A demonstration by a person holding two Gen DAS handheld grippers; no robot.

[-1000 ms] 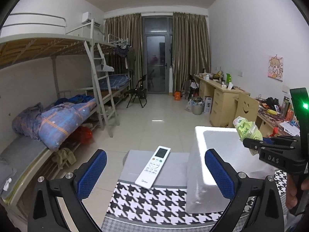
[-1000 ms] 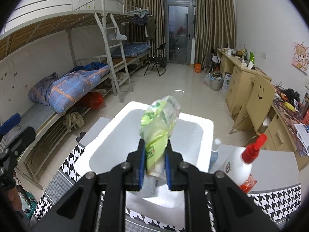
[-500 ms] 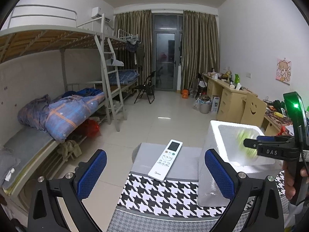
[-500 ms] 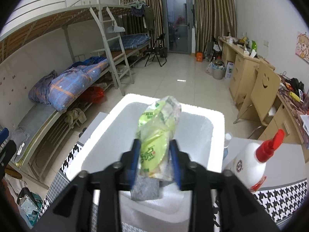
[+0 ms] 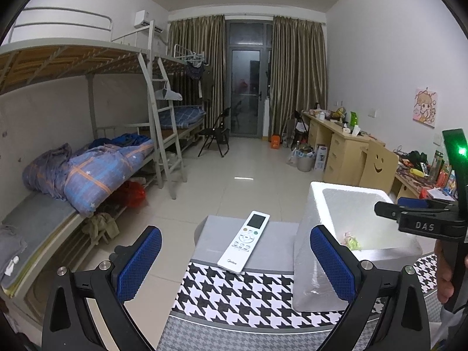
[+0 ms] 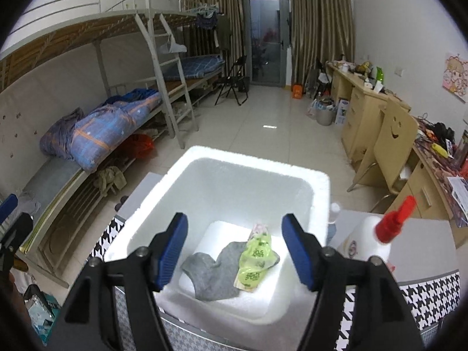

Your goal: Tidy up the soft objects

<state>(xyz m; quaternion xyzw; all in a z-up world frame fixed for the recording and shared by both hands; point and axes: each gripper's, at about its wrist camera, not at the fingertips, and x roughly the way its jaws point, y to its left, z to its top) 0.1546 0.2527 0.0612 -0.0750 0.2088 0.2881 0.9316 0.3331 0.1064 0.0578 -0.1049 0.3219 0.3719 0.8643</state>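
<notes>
right tool [image 6: 235, 248]: jaws just opened wide, empty, over foam box [image 6: 163, 187] | green packet [image 6: 256, 259]: on box floor, touching grey sock [image 6: 215, 272] | left tool [image 5: 235, 259]: open, empty, near remote [image 5: 244, 245] at table's [image 5: 234, 295] far edge

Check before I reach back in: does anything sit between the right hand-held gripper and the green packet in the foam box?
Nothing visible does. The right hand-held gripper is open above the foam box; the green packet lies uncovered, overlapping a grey sock.
</notes>
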